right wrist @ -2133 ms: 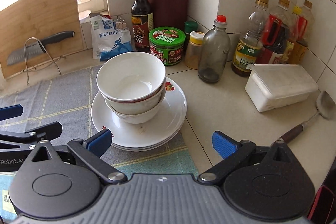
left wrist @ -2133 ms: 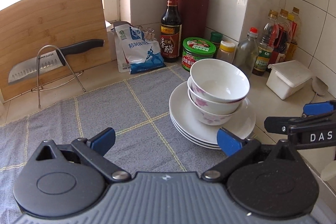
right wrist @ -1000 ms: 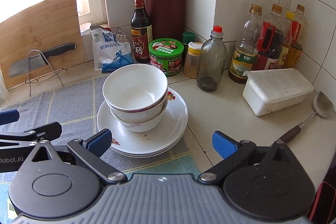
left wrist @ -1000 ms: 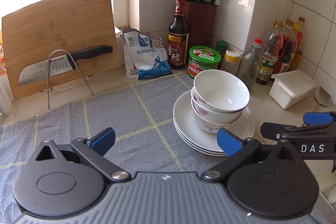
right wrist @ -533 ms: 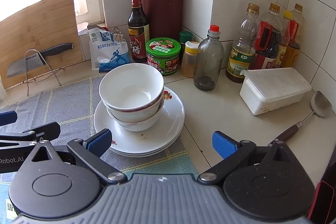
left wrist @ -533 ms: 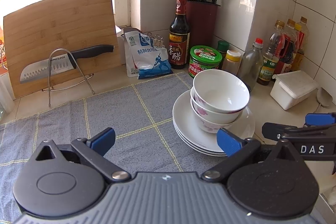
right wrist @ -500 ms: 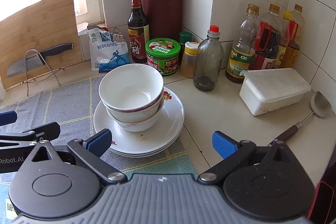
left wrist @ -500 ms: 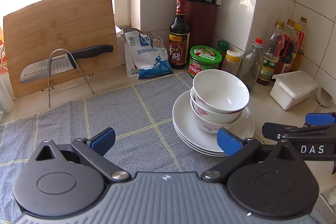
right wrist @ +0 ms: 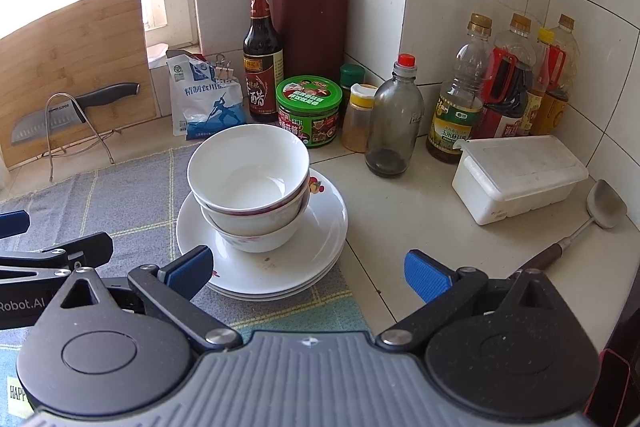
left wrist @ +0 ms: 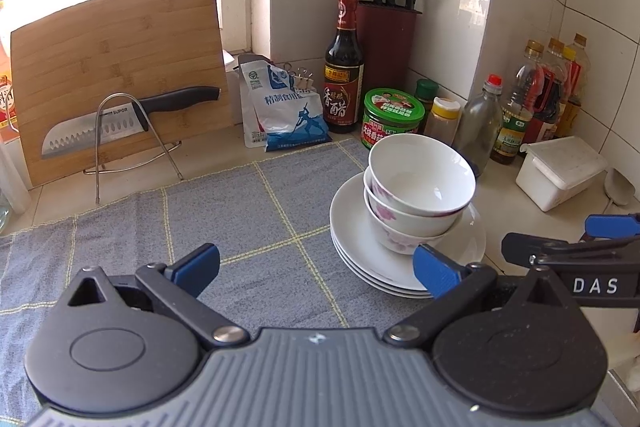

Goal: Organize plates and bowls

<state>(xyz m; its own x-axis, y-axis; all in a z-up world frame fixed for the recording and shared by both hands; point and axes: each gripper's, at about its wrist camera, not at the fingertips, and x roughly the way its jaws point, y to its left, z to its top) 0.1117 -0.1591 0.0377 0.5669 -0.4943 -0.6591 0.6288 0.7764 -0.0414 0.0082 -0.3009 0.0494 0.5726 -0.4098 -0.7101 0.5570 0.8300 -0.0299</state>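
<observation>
Nested white bowls (left wrist: 420, 183) (right wrist: 248, 167) sit on a stack of white plates (left wrist: 352, 243) (right wrist: 320, 243) at the right edge of a grey-blue cloth (left wrist: 224, 227) (right wrist: 132, 187). The lower bowl carries pink flowers. My left gripper (left wrist: 316, 263) is open and empty, hovering over the cloth just left of and short of the plates. My right gripper (right wrist: 308, 269) is open and empty too, held near the stack's front right rim. Each gripper's side shows in the other's view.
Behind the stack stand a green-lidded tub (right wrist: 308, 107), a vinegar bottle (right wrist: 262, 63), a knife block (right wrist: 310, 23), several oil and sauce bottles (right wrist: 508, 83) and a salt bag (left wrist: 280, 111). A white lidded box (right wrist: 516, 175) and spoon (right wrist: 600, 207) lie right; cutting board (left wrist: 116, 67) and knife (left wrist: 120, 123) left.
Both grippers have drawn back and risen a little from the stack over the past two seconds, so it looks slightly smaller. The bowls and plates have not moved.
</observation>
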